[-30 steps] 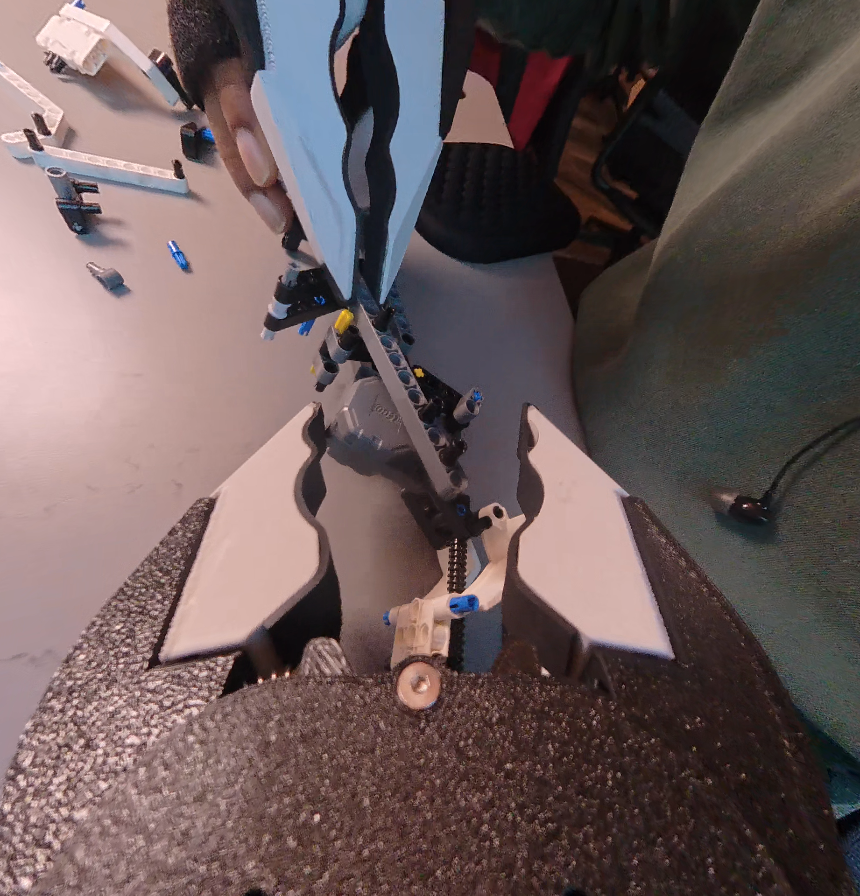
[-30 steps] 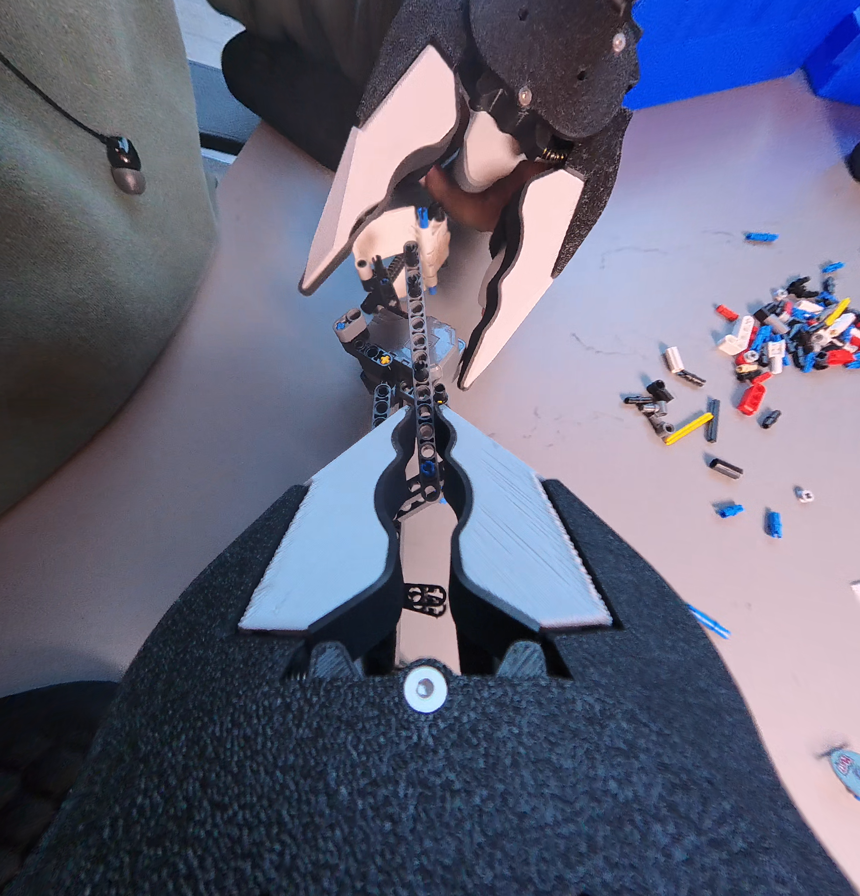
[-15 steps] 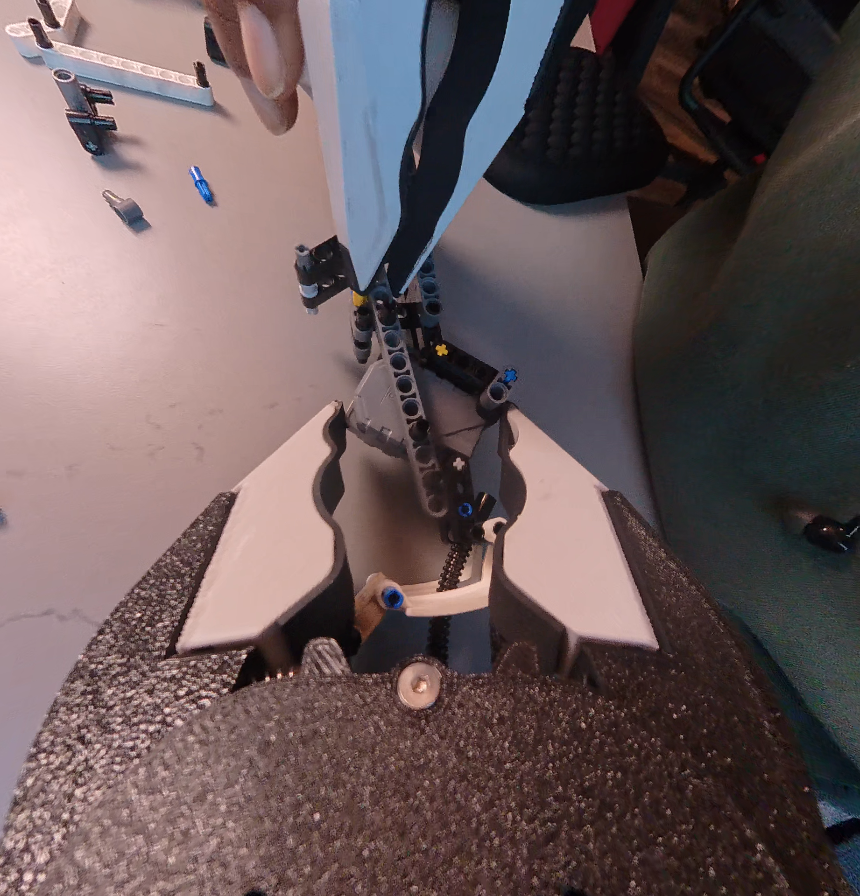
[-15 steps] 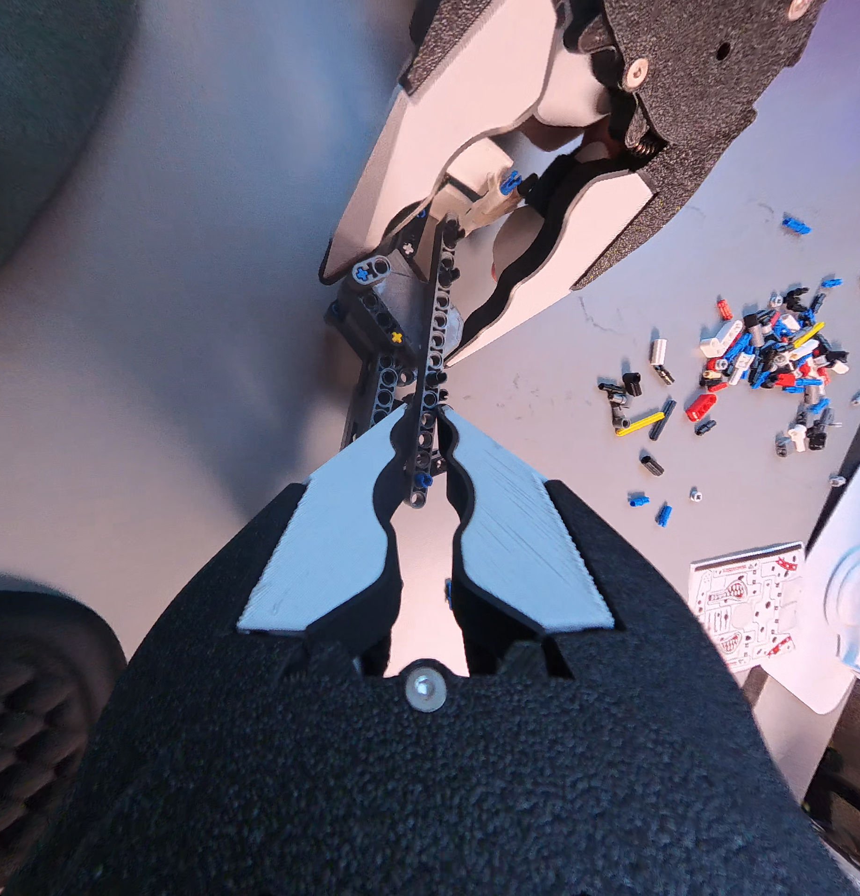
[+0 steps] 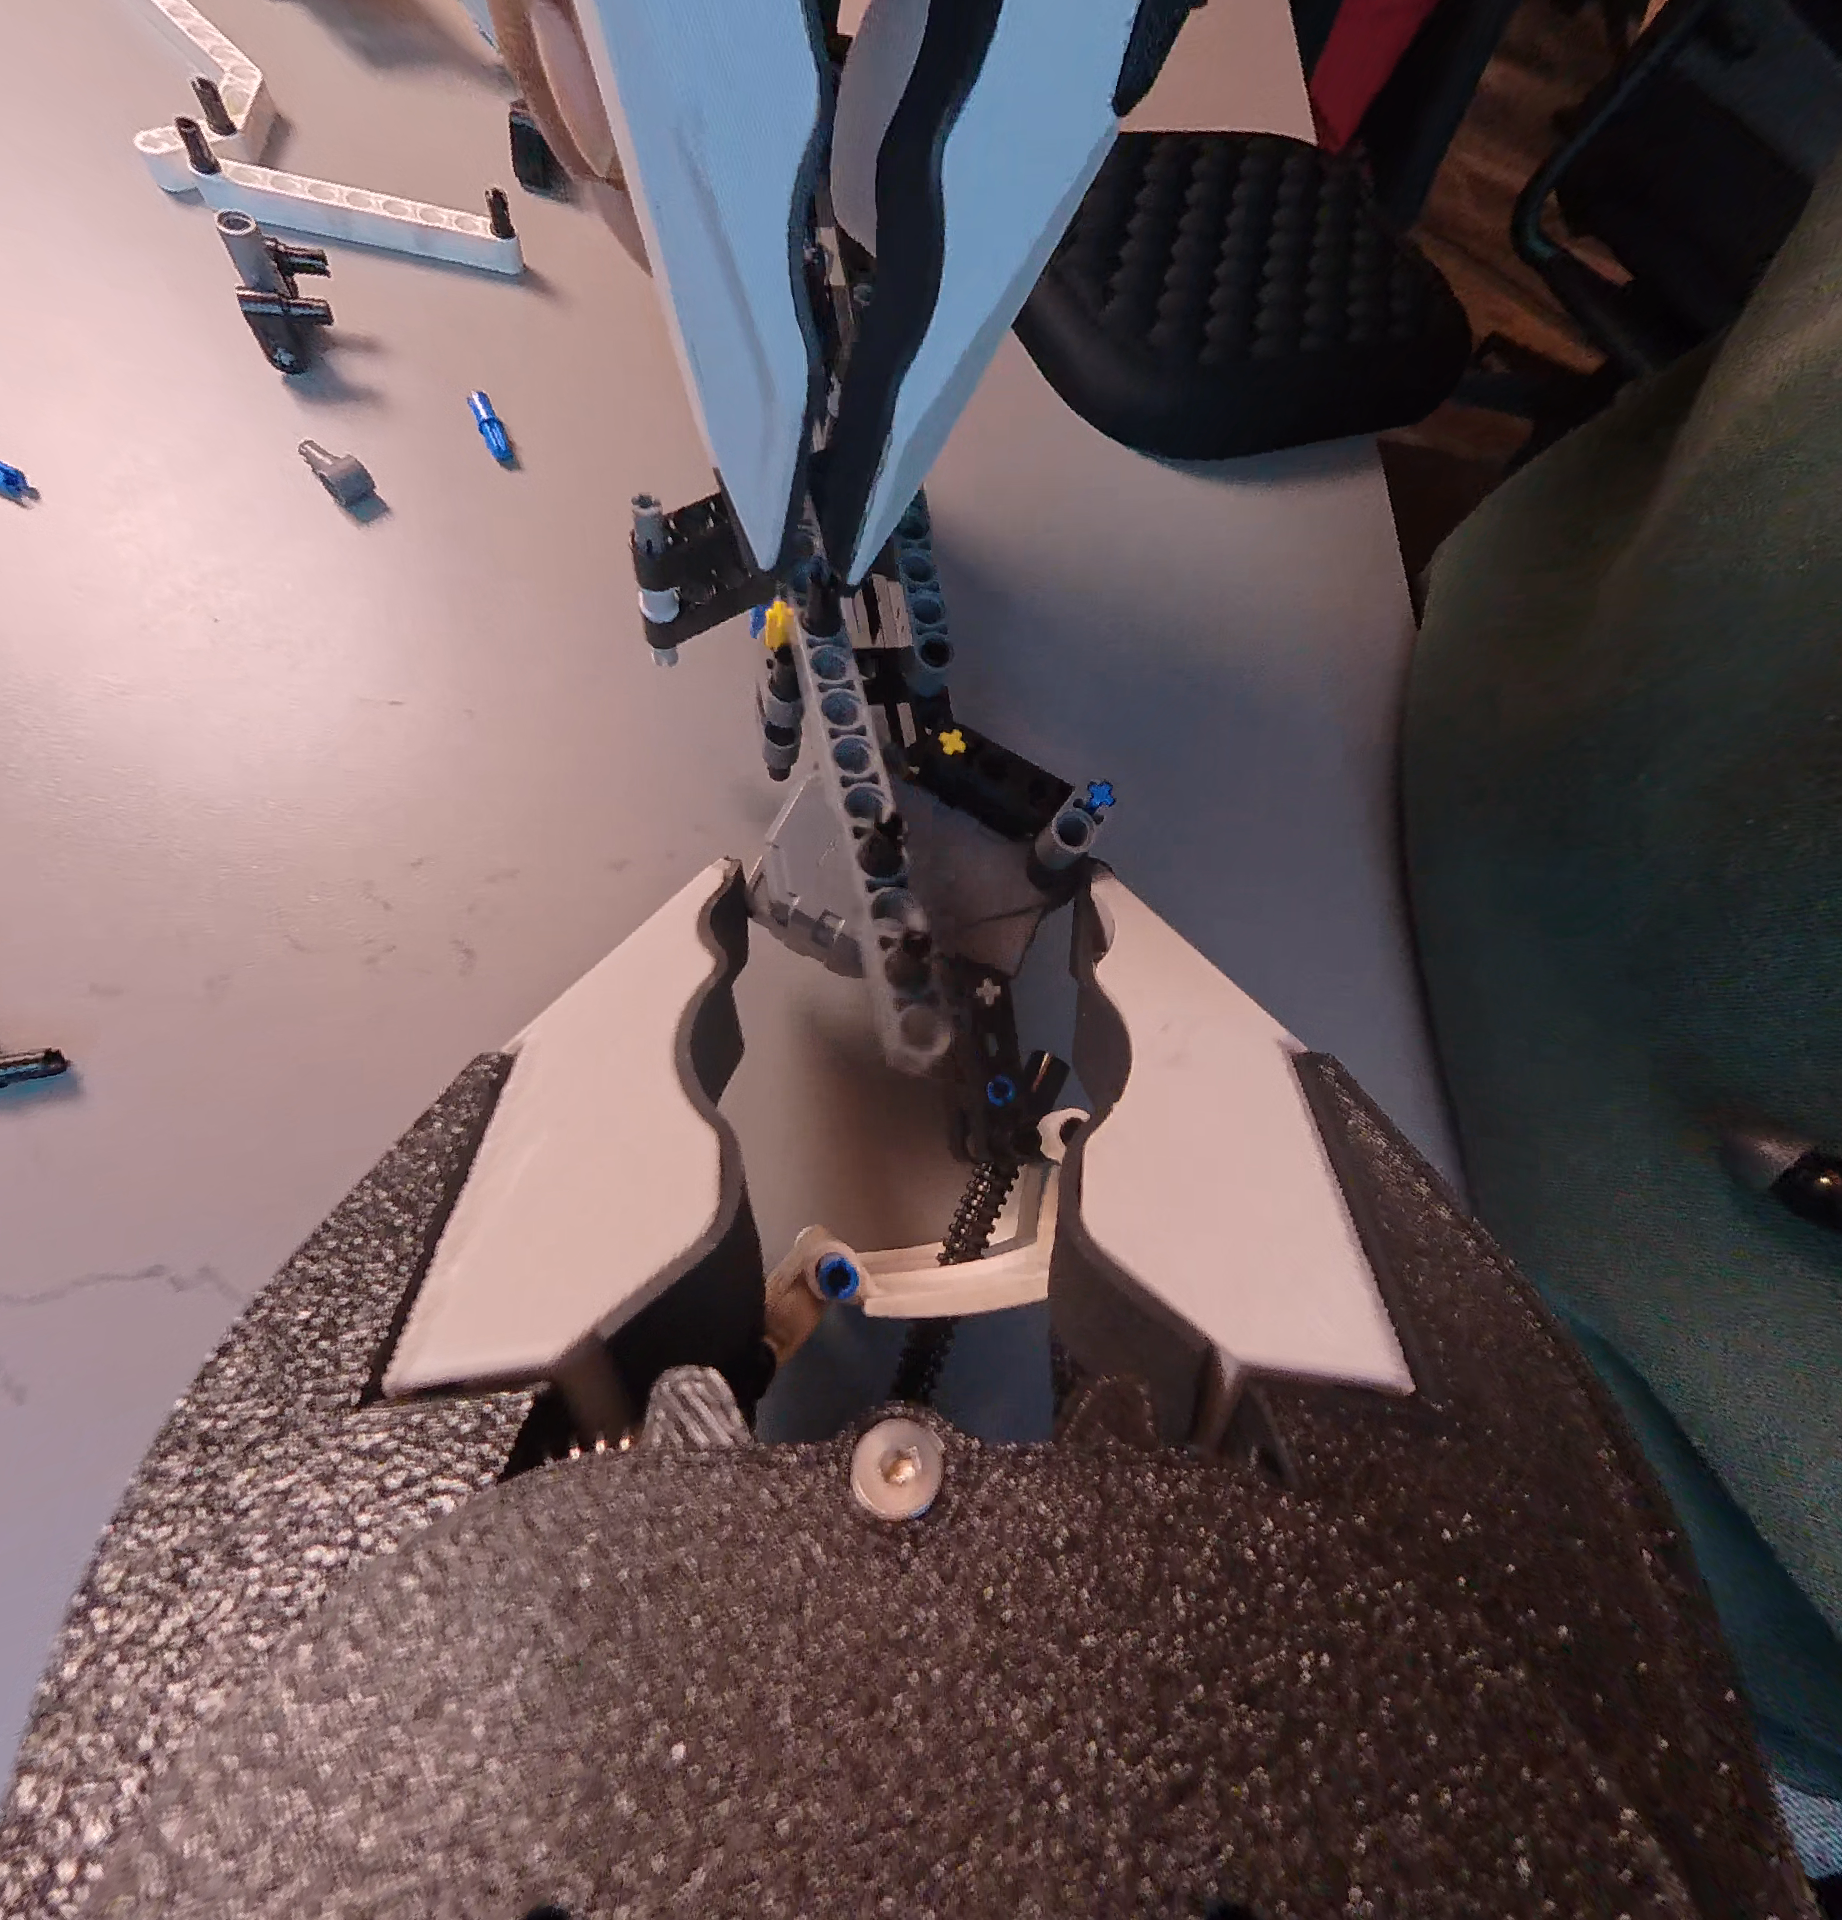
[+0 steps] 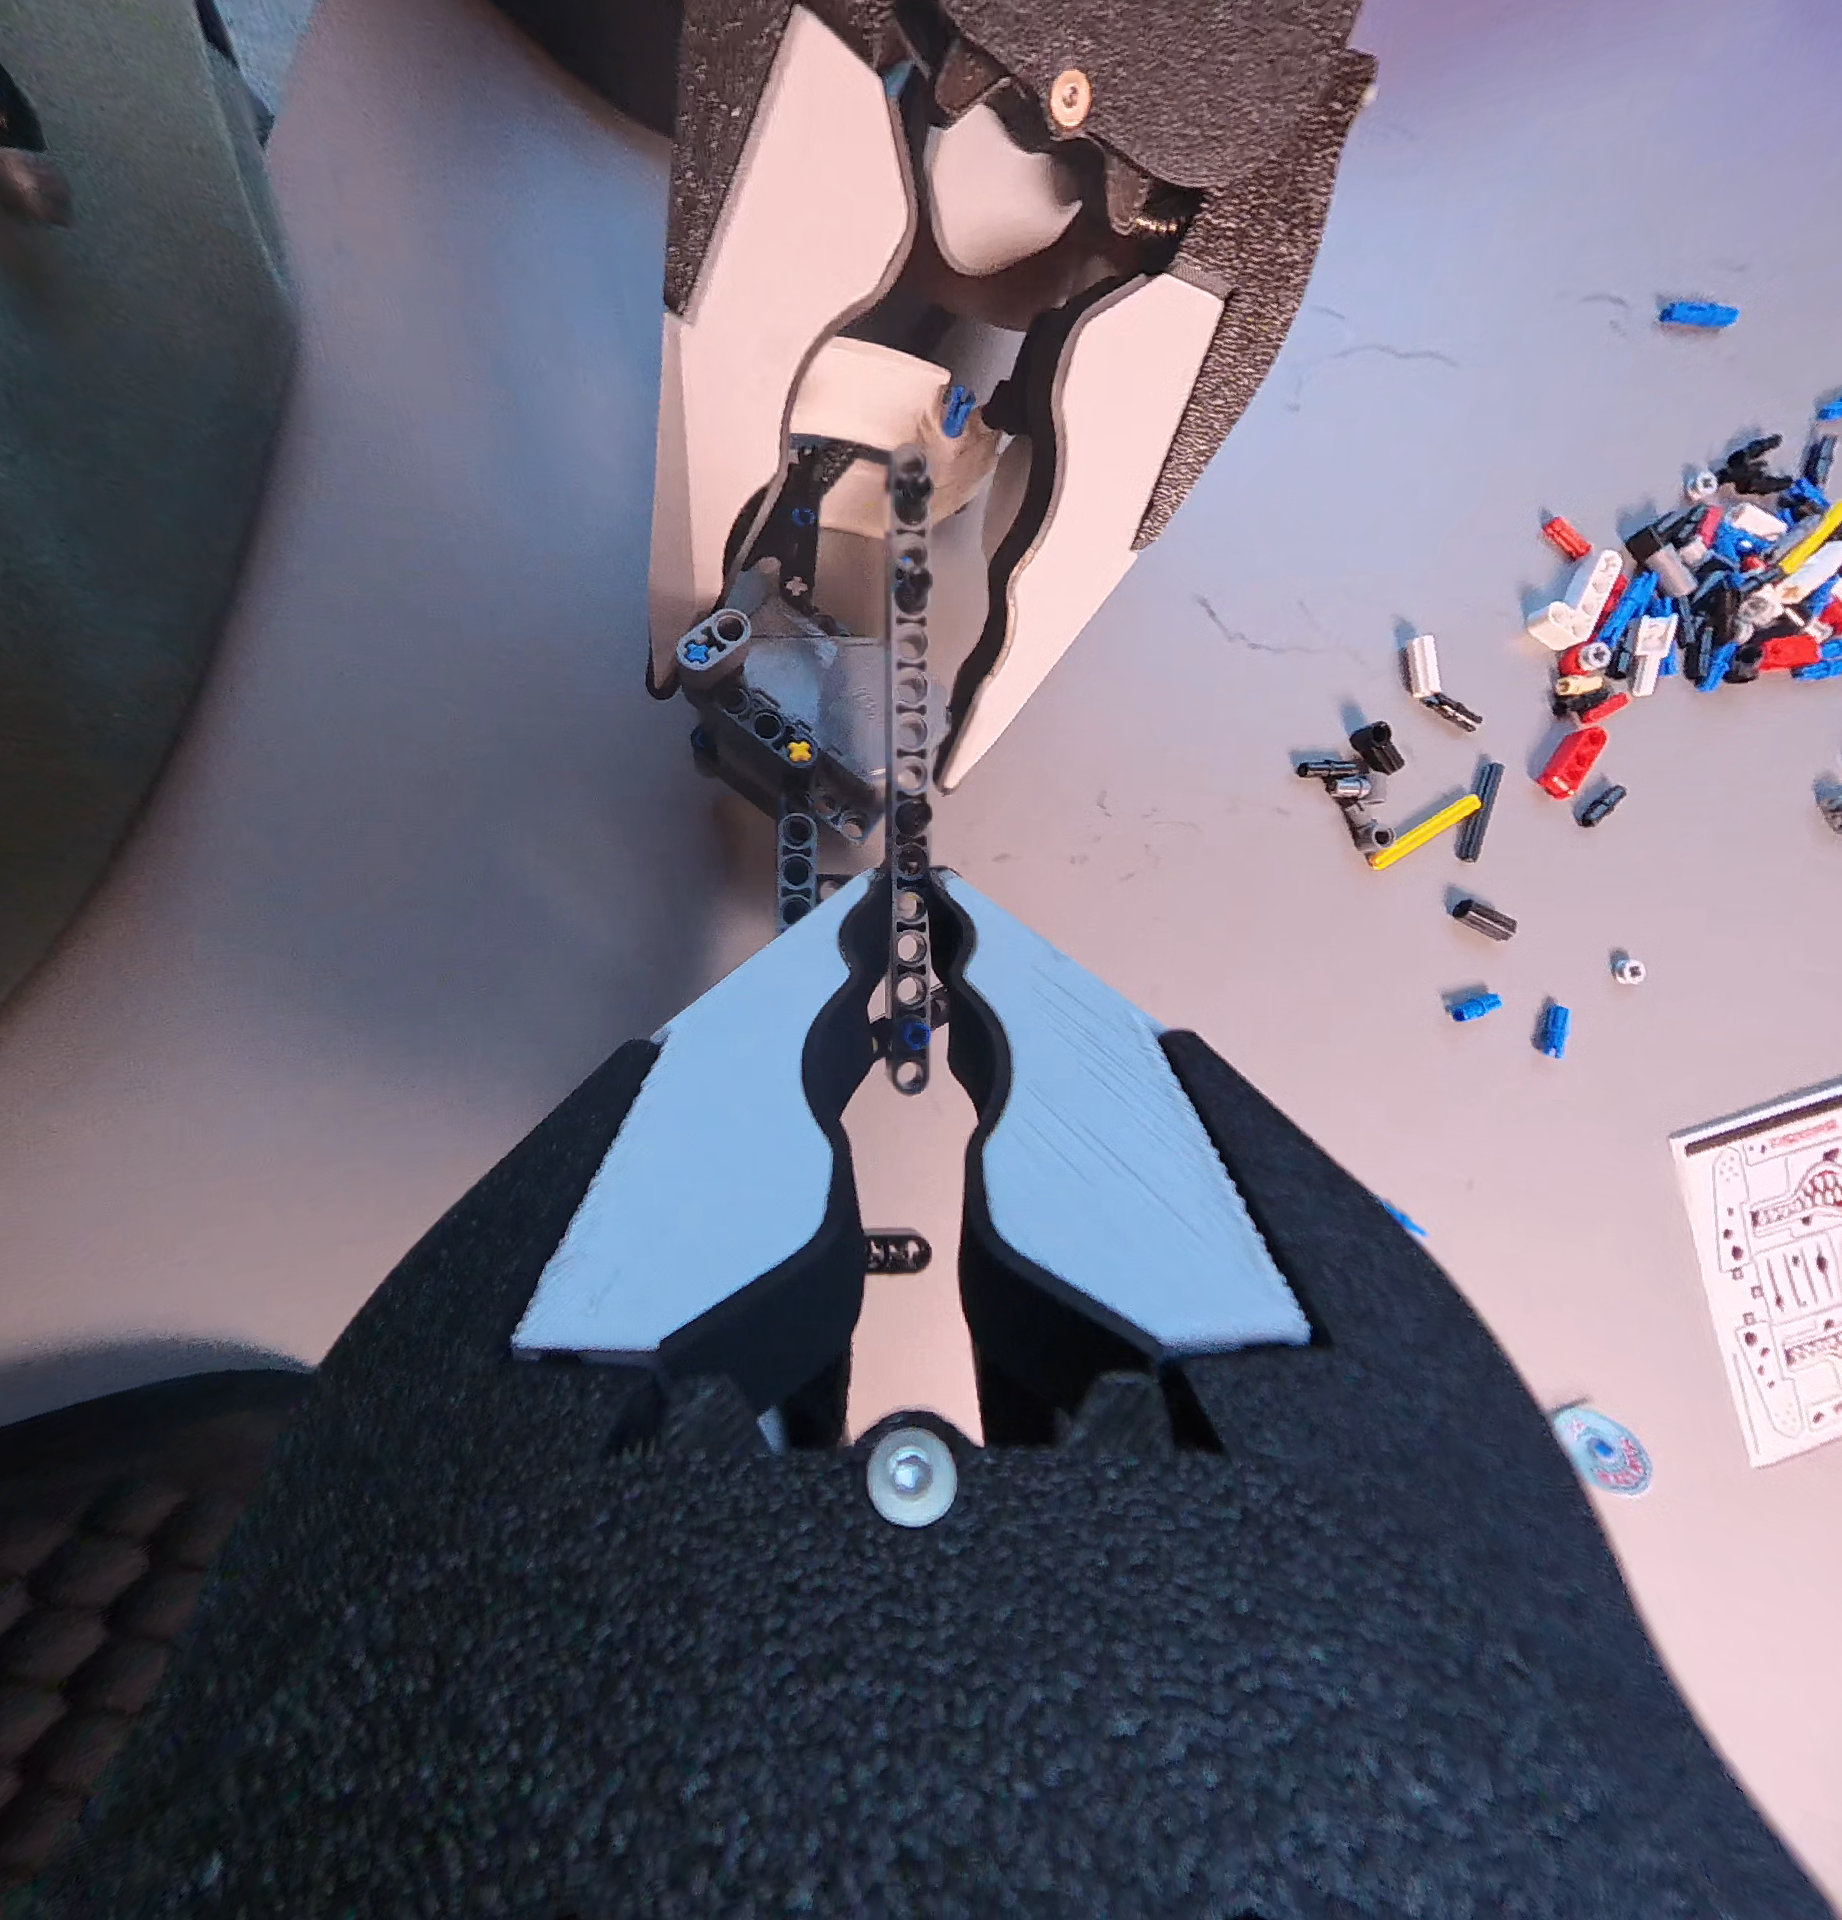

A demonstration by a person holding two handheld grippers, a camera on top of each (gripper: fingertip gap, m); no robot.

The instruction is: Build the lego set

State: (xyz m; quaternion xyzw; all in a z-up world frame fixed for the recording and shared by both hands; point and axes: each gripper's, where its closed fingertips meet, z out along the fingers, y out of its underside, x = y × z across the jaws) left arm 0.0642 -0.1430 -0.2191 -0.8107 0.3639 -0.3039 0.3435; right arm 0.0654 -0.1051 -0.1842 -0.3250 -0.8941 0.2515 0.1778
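A partly built lego assembly (image 5: pixel 979 914) of grey and black parts hangs between both grippers above the table. My left gripper (image 5: pixel 906 883) has its fingers closed in on the assembly's white curved part (image 5: pixel 958 1283), which spans the gap deep between them. My right gripper (image 6: pixel 909 881) is shut on the assembly's long grey beam (image 6: pixel 912 707) near its end. In the left wrist view the right gripper (image 5: pixel 818 569) comes down from the top. In the right wrist view the left gripper (image 6: pixel 813 727) reaches in from the top around the white part (image 6: pixel 865 405).
A pile of loose pieces (image 6: pixel 1727 613), a yellow axle (image 6: pixel 1426 831) and a sticker sheet (image 6: pixel 1800 1268) lie to the right. White beams (image 5: pixel 356 213) and a blue pin (image 5: pixel 491 424) lie far left. A person's green clothing (image 5: pixel 1675 831) and a black chair (image 5: pixel 1239 301) border the table edge. There is about 6 cm between the tips of the two grippers.
My left gripper's fingers have narrowed onto the white part, which has turned crosswise between them. The assembly has tilted and shifted. My right gripper stays shut on the beam.
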